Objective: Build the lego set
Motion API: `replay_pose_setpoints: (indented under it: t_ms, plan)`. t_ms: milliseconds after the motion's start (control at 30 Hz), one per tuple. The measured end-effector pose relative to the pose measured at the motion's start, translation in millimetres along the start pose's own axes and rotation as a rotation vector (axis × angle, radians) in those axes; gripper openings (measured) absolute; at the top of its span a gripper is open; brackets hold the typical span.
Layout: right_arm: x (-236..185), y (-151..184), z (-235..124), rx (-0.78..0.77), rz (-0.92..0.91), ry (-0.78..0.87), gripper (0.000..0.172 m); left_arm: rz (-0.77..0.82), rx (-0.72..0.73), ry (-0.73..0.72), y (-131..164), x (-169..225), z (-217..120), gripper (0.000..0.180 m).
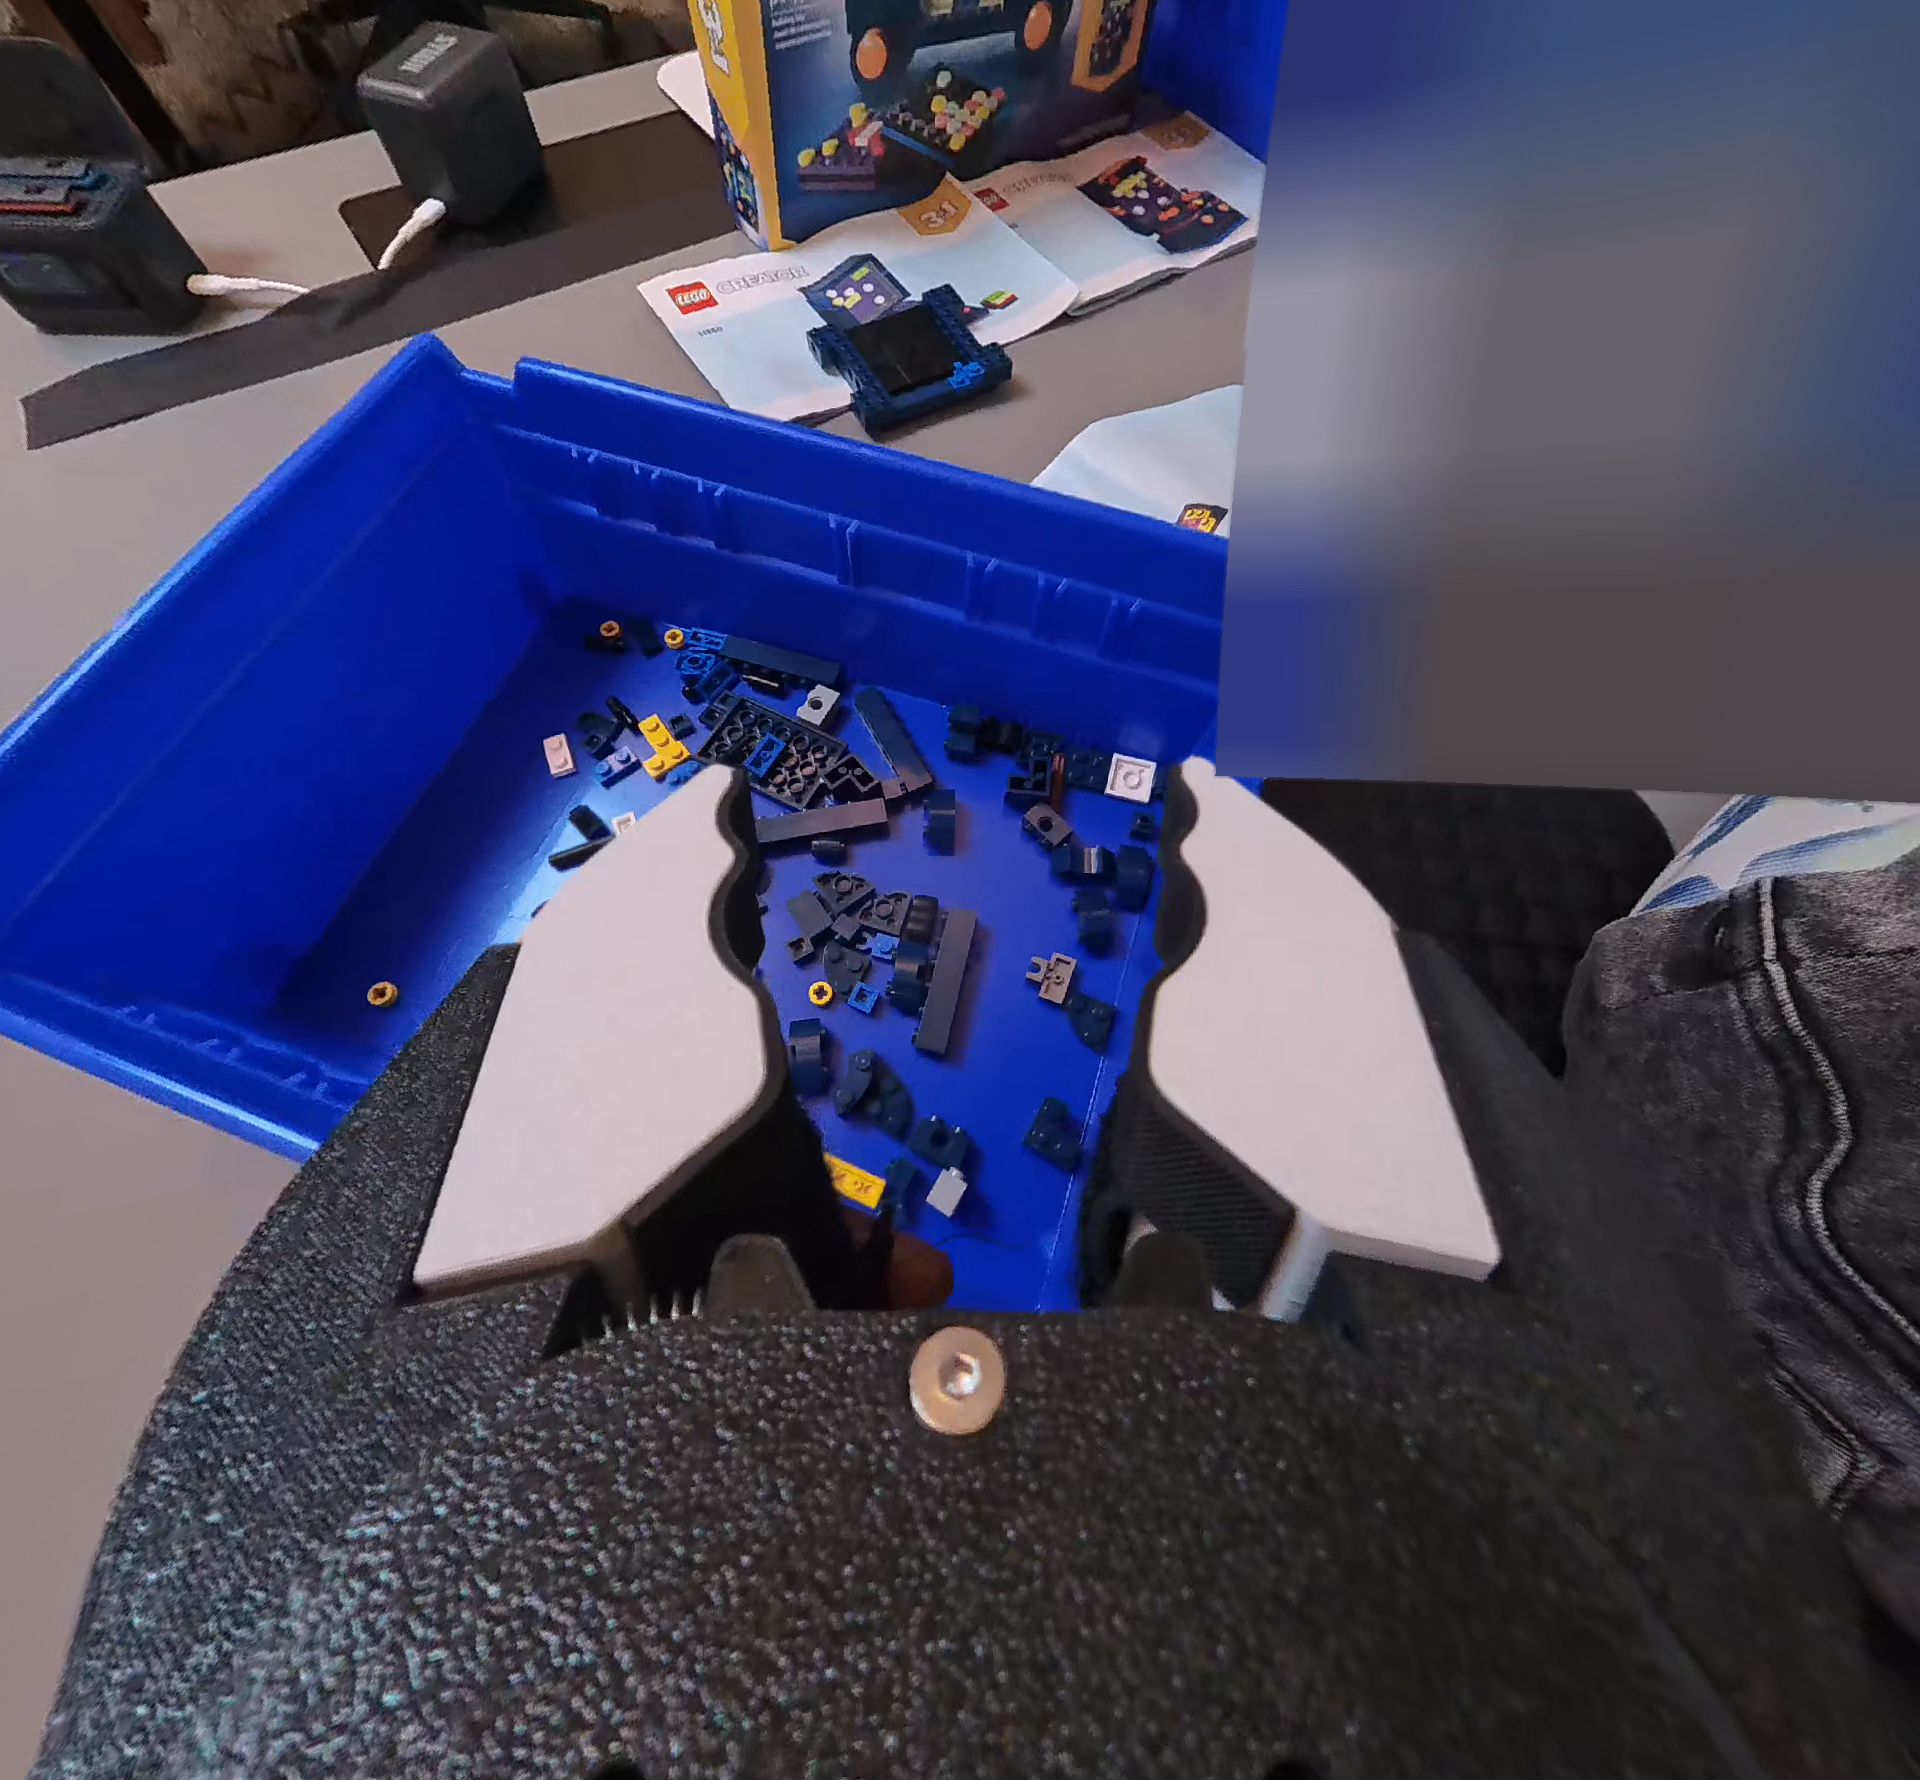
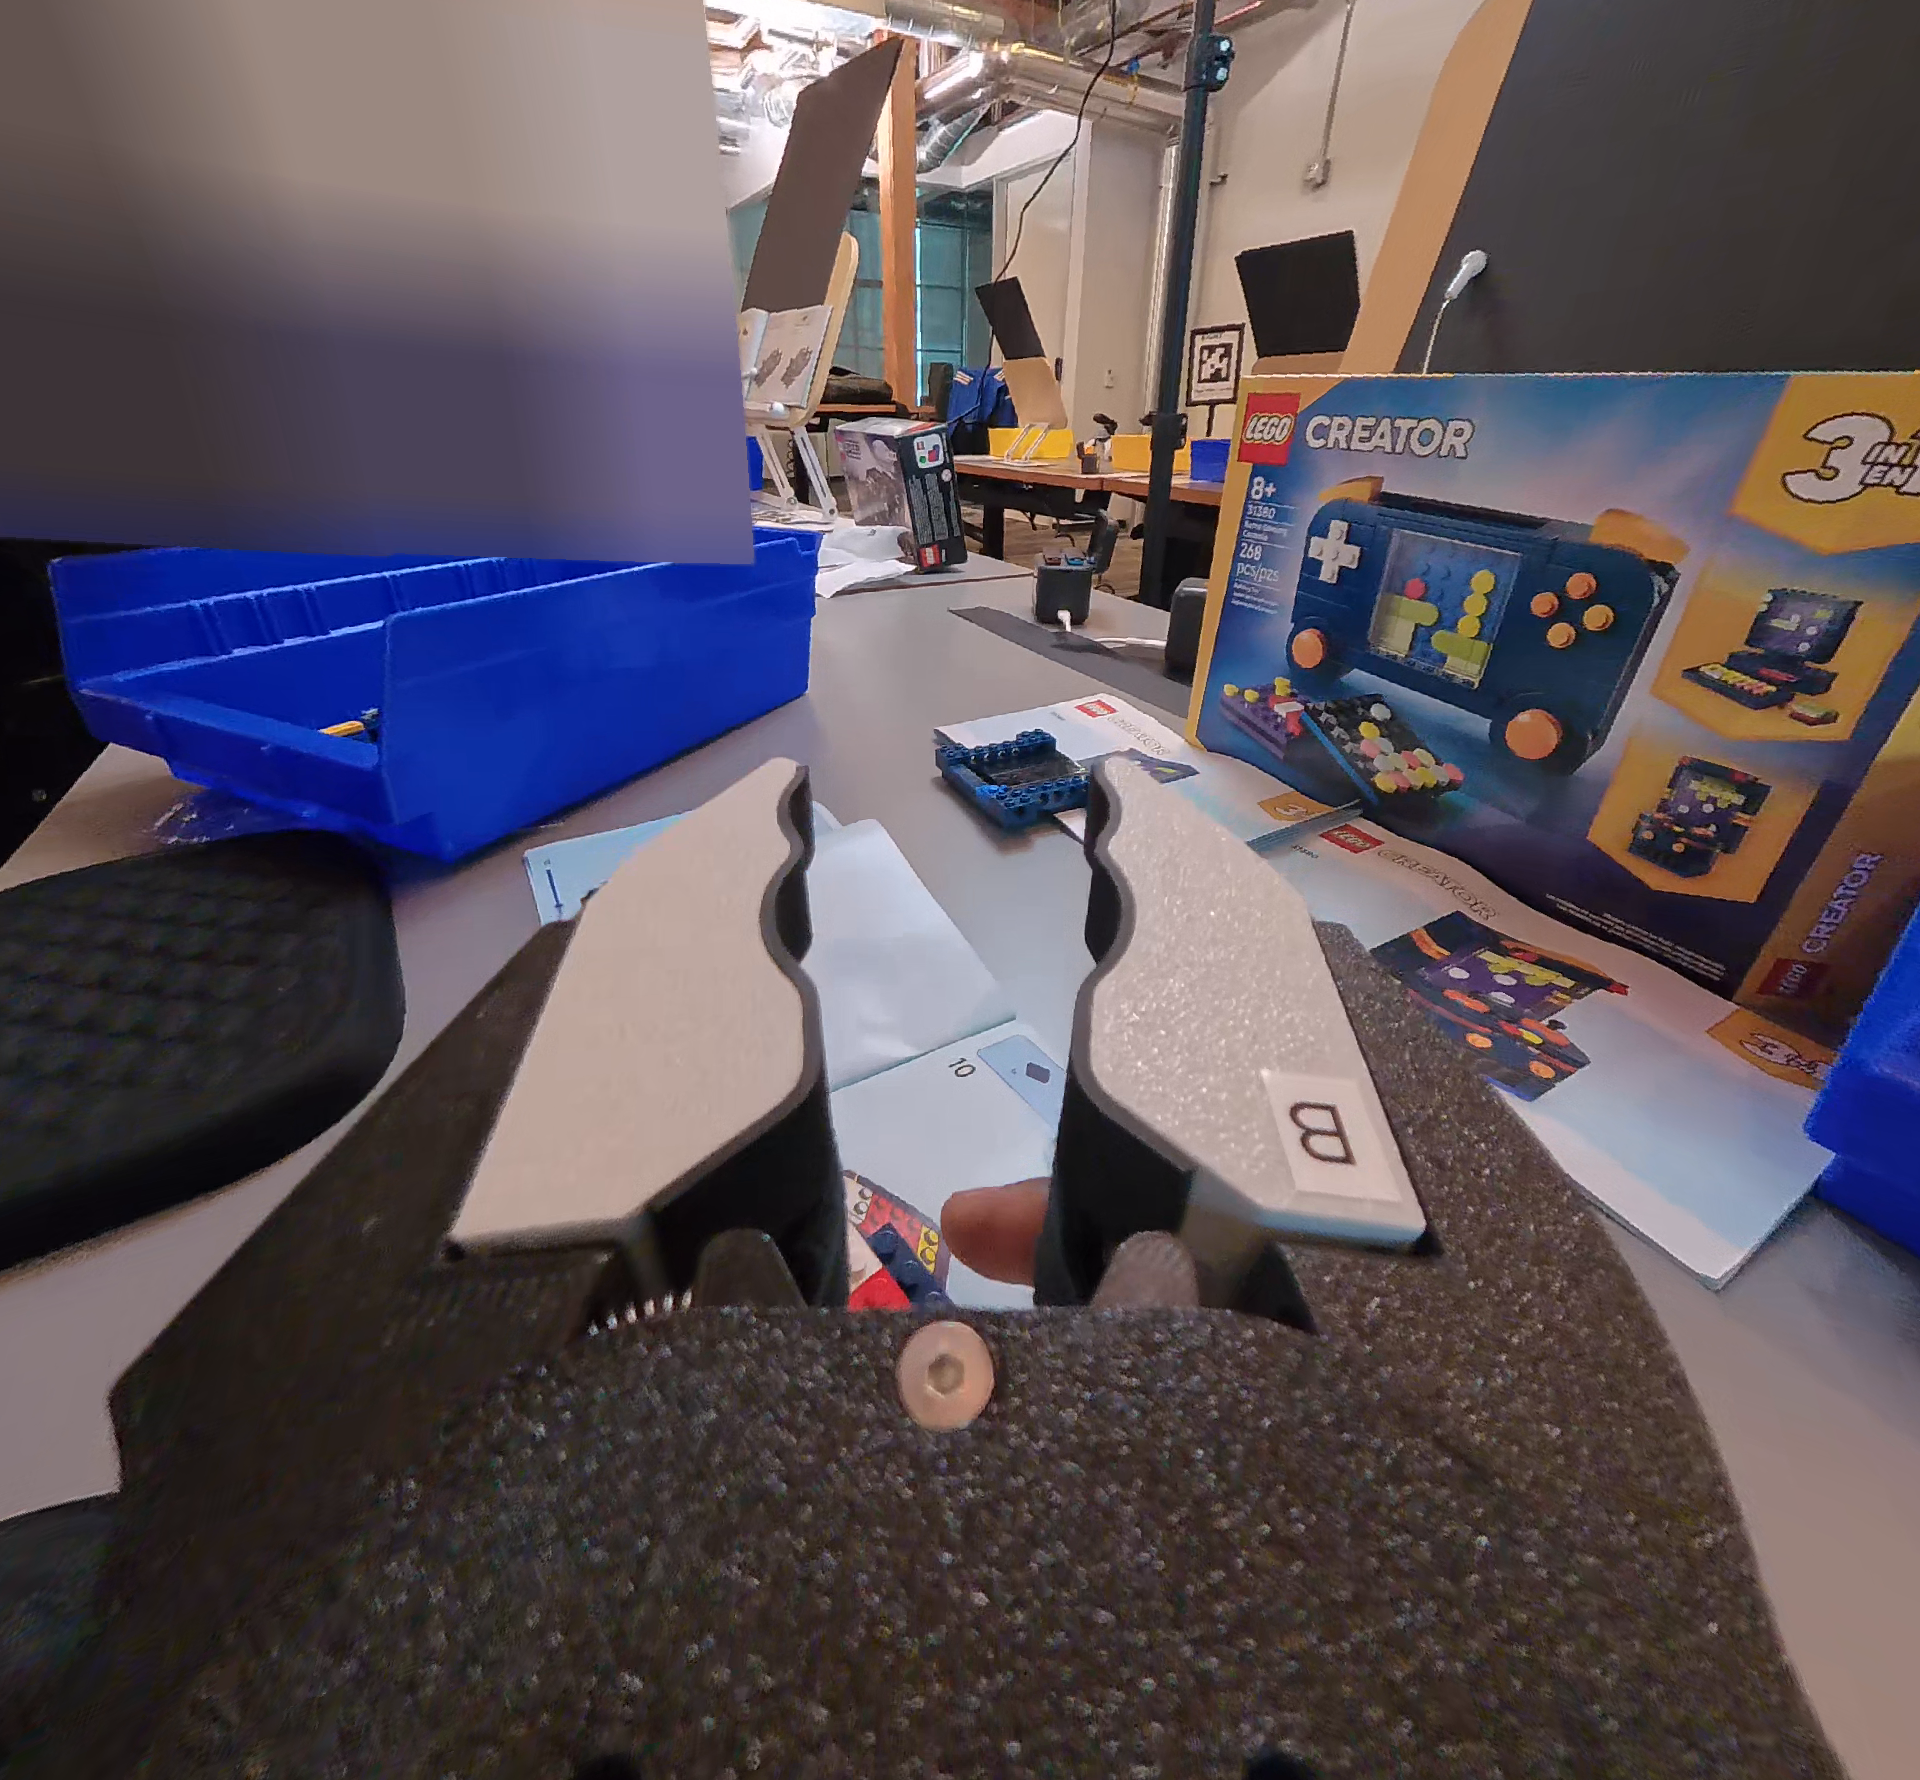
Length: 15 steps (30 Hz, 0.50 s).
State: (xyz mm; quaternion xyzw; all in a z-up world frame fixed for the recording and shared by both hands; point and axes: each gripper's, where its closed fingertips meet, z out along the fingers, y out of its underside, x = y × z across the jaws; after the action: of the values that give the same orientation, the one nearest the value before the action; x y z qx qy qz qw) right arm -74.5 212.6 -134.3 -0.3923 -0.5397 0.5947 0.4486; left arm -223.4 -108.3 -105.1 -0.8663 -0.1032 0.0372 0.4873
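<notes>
My left gripper (image 1: 956, 795) is open and empty, held above a blue plastic bin (image 1: 260, 691) whose floor holds several loose small bricks (image 1: 790, 754), mostly dark blue and black, a few yellow and white. My right gripper (image 2: 945, 795) is open and empty, low over the grey table above an open instruction booklet (image 2: 914, 961). A small blue brick frame with a dark panel (image 2: 1013, 780) lies on a booklet just beyond its fingertips; it also shows in the left wrist view (image 1: 904, 359). The blue bin also shows in the right wrist view (image 2: 468, 691).
A toy brick set box (image 2: 1558, 629) stands at the right on more booklets (image 2: 1558, 1055); it also shows in the left wrist view (image 1: 935, 37). Dark devices with white cables (image 1: 447, 120) sit at the far left. A black padded object (image 2: 177, 1024) and another blue bin's corner (image 2: 1870, 1128) flank the right gripper. The gap from one gripper's tips to the other's is roughly 35 centimetres.
</notes>
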Motion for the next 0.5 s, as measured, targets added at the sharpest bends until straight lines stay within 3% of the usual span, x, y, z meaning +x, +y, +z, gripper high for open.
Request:
replay_pose_setpoints:
  t_ms: [133, 333, 500]
  plan:
    - [-3.3, 3.7, 1.1, -0.014, -0.023, -0.018, 0.05, 0.0, 0.01, -0.016, 2.9, -6.6, -3.0, 0.071]
    - [-5.5, 9.6, 3.5, -0.038, -0.034, -0.034, 0.05, -0.043, 0.172, -0.079, -10.7, -25.8, -21.0, 0.071]
    - [-4.8, 10.5, 3.8, -0.037, -0.029, -0.037, 0.05, -0.04, 0.224, -0.082, -12.1, -30.2, -24.7, 0.067]
